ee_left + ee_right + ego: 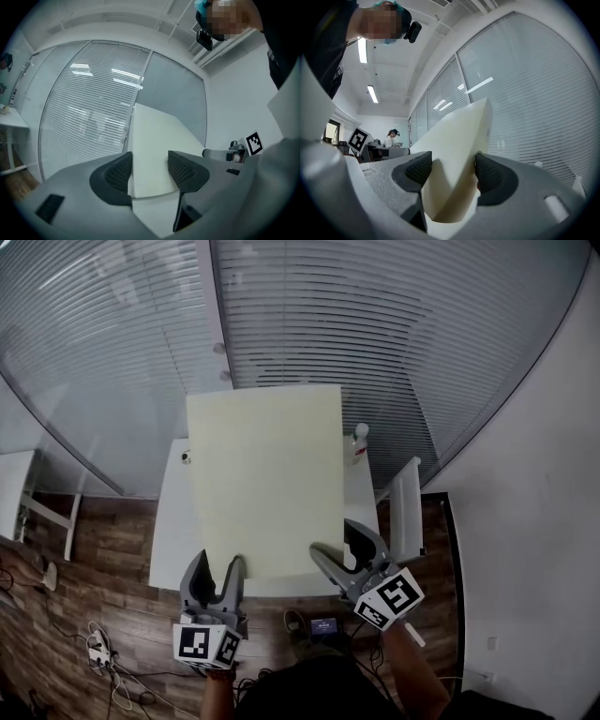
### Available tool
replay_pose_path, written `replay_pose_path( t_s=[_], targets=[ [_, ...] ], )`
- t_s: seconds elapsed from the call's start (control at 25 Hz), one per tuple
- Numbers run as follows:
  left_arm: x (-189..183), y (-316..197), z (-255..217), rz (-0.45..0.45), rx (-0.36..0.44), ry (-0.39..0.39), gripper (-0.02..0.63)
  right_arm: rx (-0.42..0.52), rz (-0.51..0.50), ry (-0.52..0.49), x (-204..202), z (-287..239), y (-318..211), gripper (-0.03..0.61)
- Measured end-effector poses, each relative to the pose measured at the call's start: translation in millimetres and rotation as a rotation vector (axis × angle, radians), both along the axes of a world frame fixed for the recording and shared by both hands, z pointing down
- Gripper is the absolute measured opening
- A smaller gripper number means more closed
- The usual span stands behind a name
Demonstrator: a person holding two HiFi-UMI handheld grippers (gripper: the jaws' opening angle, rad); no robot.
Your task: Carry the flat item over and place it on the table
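Note:
A flat cream-coloured board hangs tilted above the white table, held by its near edge. My left gripper is shut on the board's near left corner. My right gripper is shut on the near right corner. In the left gripper view the board fills the gap between the two dark pads of my left gripper. In the right gripper view the board rises edge-on between the pads of my right gripper. The board hides most of the tabletop.
A small white bottle stands at the table's far right, and a small round object lies at its far left. A white rack stands right of the table. Glass walls with blinds lie beyond. Cables lie on the wooden floor.

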State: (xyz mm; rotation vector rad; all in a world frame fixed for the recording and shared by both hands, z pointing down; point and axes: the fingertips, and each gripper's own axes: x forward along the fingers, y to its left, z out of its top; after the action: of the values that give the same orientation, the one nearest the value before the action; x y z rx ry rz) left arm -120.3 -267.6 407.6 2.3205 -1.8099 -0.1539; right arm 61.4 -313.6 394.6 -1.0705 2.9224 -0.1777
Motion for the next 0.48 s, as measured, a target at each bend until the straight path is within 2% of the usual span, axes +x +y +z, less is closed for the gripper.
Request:
replay_pose_path(
  t_s=[0.48],
  targets=[
    [-5, -14, 53, 0.011, -0.118, 0.002, 0.239, -0.155, -0.017, -0.027, -5, 59, -18, 0.284]
  ],
)
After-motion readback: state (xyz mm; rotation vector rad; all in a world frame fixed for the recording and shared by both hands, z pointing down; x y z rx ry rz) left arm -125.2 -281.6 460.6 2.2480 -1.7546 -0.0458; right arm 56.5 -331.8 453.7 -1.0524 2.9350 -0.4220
